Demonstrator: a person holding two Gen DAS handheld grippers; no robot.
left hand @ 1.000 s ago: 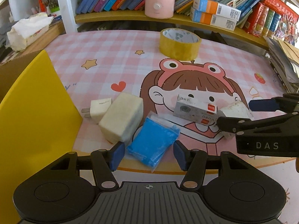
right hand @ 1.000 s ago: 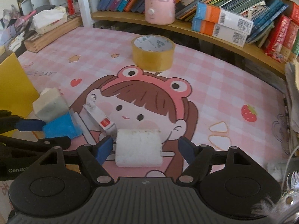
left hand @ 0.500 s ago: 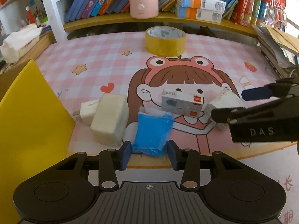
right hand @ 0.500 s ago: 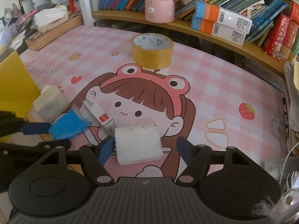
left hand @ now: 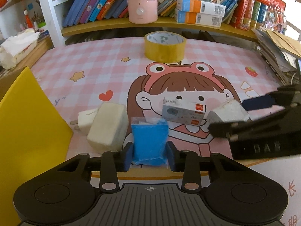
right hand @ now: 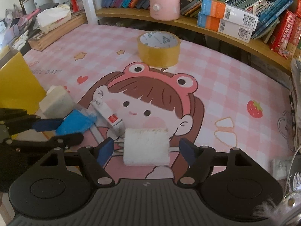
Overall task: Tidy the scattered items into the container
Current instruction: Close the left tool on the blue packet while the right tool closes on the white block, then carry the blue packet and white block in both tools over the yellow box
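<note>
two grips pending: left gripper (left hand: pixel 149 156) just closing, pinching soft, light blue packet (left hand: pixel 149 141) by its sides near mat edge; right gripper (right hand: pixel 146 150) spread, straddling untouched, crumbly-looking white foam block (right hand: pixel 146 146).

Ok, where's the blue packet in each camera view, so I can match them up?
Left wrist view: the blue packet sits bottom centre, between the left tongs, whose jaws have just been closing onto it.
Right wrist view: it lies at the left edge, lower half, beside the left tongs.
Shared landmark: the yellow tape roll at the far side of the pink mat.
</note>
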